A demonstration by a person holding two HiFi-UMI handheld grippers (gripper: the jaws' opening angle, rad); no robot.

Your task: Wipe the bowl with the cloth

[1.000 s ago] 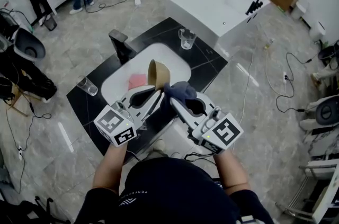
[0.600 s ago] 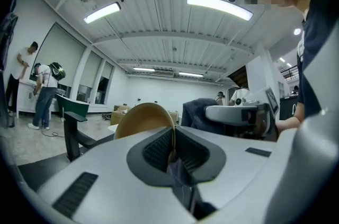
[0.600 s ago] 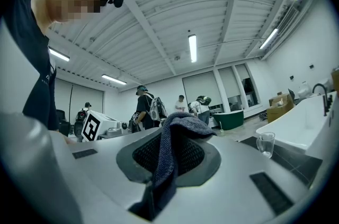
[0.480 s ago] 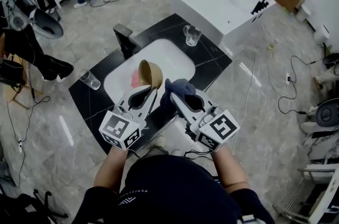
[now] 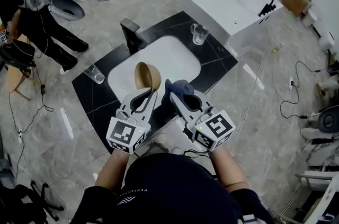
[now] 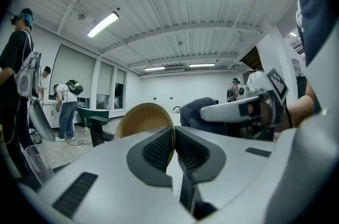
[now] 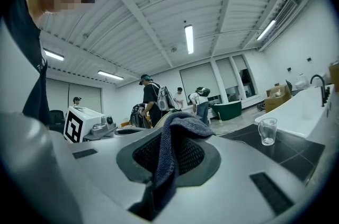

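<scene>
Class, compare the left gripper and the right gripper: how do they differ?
The left gripper pinches the rim of a tan bowl; the right gripper pinches a dark blue cloth. The left gripper's load stands on edge; the right gripper's droops. Both are shut on something.

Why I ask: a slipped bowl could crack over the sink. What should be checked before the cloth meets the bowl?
1. Left tool shut on bowl rim: ok.
2. Right tool shut on cloth: ok.
3. Cloth touching bowl: not ok, they look slightly apart.
4. Bowl held above sink: ok.
5. Glasses on the counter stand clear of both tools: ok.
</scene>
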